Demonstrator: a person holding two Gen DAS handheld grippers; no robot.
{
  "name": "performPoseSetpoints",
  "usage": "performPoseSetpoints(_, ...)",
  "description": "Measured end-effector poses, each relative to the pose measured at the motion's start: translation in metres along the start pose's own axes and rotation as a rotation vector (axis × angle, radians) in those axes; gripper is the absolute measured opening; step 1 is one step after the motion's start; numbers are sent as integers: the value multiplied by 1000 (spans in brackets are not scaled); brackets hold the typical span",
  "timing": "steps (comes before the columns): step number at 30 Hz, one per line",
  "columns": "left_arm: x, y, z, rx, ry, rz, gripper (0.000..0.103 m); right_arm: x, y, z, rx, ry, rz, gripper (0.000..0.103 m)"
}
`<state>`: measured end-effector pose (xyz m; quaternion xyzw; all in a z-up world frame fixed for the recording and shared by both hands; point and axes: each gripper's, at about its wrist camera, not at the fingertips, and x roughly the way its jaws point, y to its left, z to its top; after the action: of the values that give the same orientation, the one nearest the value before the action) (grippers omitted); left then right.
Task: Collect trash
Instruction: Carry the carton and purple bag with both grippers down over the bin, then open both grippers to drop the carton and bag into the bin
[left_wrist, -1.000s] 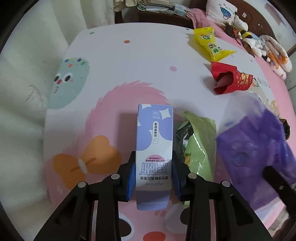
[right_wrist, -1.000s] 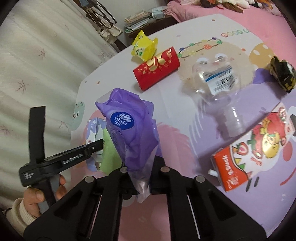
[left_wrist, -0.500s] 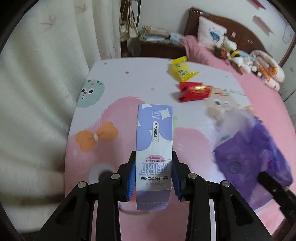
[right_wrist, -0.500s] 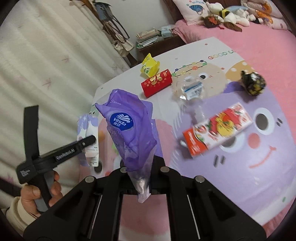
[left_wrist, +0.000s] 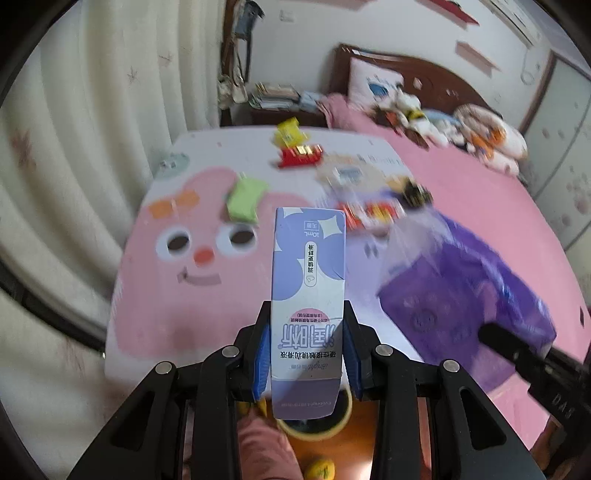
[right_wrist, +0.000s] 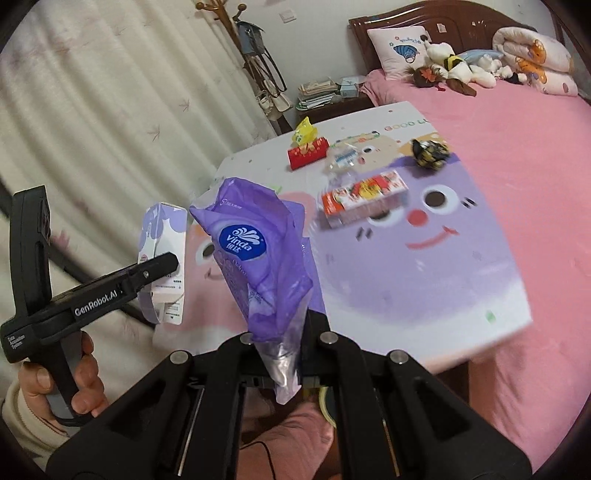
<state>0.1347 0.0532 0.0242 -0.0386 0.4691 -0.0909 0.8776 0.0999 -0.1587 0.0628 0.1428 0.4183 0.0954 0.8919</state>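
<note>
Up above the near edge of the cartoon mat (left_wrist: 192, 306), both tools are loaded. The left gripper (left_wrist: 307, 354) is clamped on a small purple carton (left_wrist: 308, 291), pads squeezing its lower sides. Looks like thin, light, probably empty cardboard, so it should crush easily; gripping the flat sides low down seems right.

The right gripper (right_wrist: 282, 363) is pinched shut on the bunched neck of a purple Vinda bag (right_wrist: 255, 258). It's soft, floppy film, likely slippery, so the gathered end is the only decent hold.

Still on the mat: a green wrapper (left_wrist: 245, 199), a red sleeve (right_wrist: 307, 153), a yellow packet (right_wrist: 303, 133), a clear bottle (right_wrist: 341, 158), a strawberry drink box (right_wrist: 364, 199) and a dark crumpled wrapper (right_wrist: 428, 153). It's a bedroom, with a pink bed (right_wrist: 517, 122), curtains (right_wrist: 110, 110) and a yellow-rimmed bin (left_wrist: 314, 424) below.
</note>
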Motion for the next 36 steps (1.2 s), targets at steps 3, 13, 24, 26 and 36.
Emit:
performPoseSetpoints(3, -7, -20, -42, 52, 50, 14, 33, -27, -4, -33, -12, 11, -8, 3)
performPoseSetpoints(13, 13, -49, -149, 197, 230, 20, 33, -42, -33, -131, 91, 126, -88, 3)
performPoseSetpoints(24, 138, -35, -220, 213, 402, -14, 33, 55, -73, -227, 198, 345, -273, 3)
performPoseSetpoints(26, 165, -31, -233, 212, 415, -19, 33, 79, -85, -247, 225, 365, -310, 3)
performPoseSetpoints(36, 281, -28, -283, 245, 411, -40, 40, 204, -142, -323, 280, 428, -398, 3)
